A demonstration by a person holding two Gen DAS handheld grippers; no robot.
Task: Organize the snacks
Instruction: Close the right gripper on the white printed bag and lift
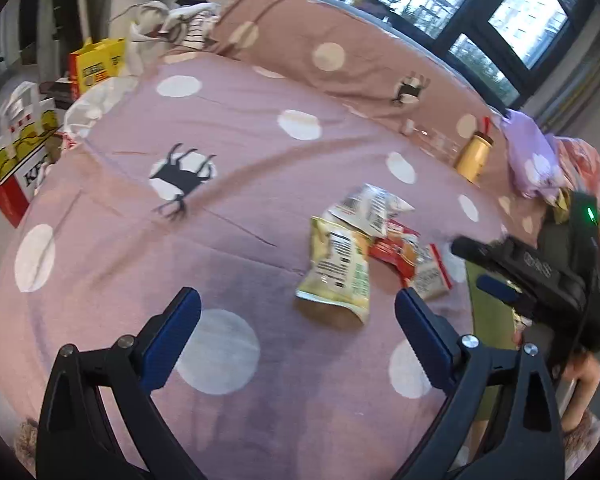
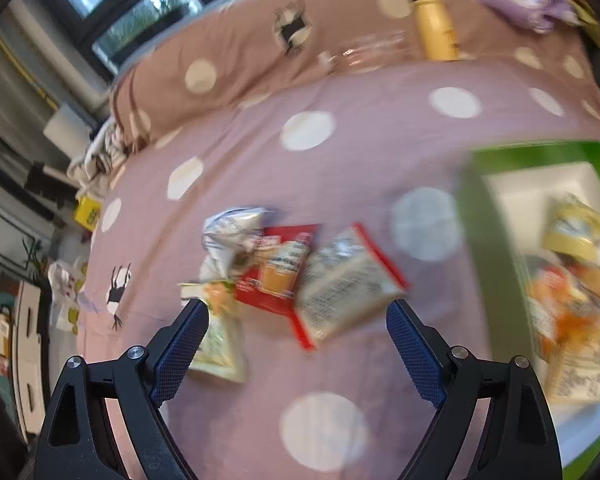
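Observation:
Several snack packets lie in a loose pile on the pink polka-dot bedspread (image 1: pixel 228 216). In the left wrist view a yellow-green packet (image 1: pixel 338 276) lies nearest, with a white packet (image 1: pixel 370 208) and red packets (image 1: pixel 410 254) behind it. My left gripper (image 1: pixel 298 312) is open and empty just short of them. The right gripper's body (image 1: pixel 540 276) shows at the right. In the right wrist view my right gripper (image 2: pixel 298 320) is open and empty above a red-edged packet (image 2: pixel 346 288), a red packet (image 2: pixel 278 268), a white packet (image 2: pixel 230 236) and the yellow-green packet (image 2: pixel 220 336). A green box (image 2: pixel 476 216) at the right holds several packets.
A yellow bottle (image 1: pixel 474 158) (image 2: pixel 434 26) and a clear container (image 2: pixel 374 52) stand by the brown dotted pillow (image 1: pixel 320 40). A purple bundle (image 1: pixel 530 156) lies at the right. Paper bags (image 1: pixel 20 156) stand off the bed's left side.

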